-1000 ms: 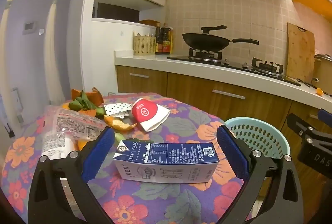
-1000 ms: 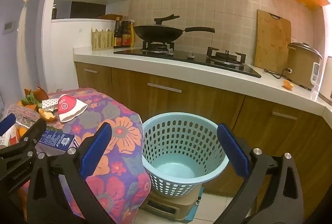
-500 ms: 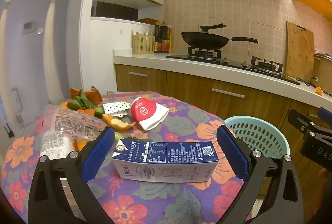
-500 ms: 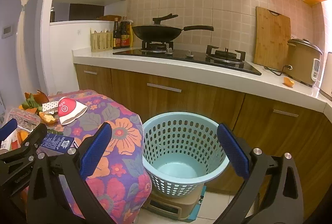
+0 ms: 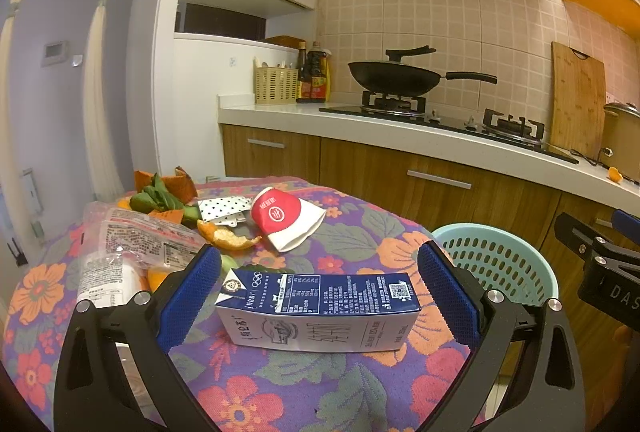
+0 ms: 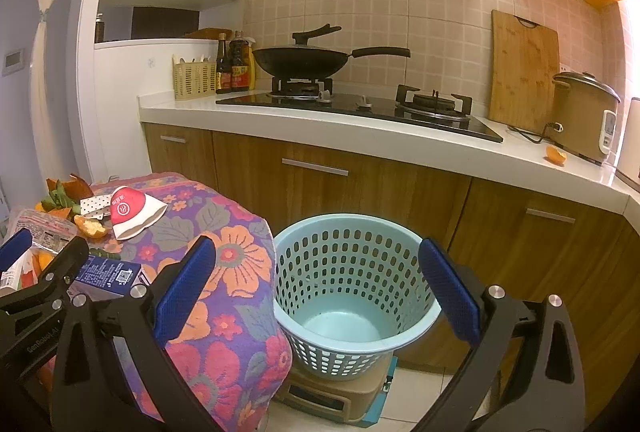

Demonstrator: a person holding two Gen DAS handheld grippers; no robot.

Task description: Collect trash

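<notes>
Our left claw [image 5: 318, 298] is spread wide, and the carton [image 5: 320, 306] lies right between its two blue pads [image 5: 190, 298]. The pads are not touching it yet; there is a gap at each end. The carton lies flat on its side on the table [image 5: 360, 388], and its long side runs straight across from one pad to the other. So we think the claw would close on the two short ends. The carton is dark blue on top and white on the front, and it is not crushed.

Our right claw [image 6: 316, 292] is wide apart too and holds nothing. It hangs in front of the basket [image 6: 352, 252], which stands just beside the table.

Farther back on the table lie a red cup [image 5: 286, 220], an orange peel [image 5: 228, 238] and a plastic bag [image 5: 128, 244].
</notes>
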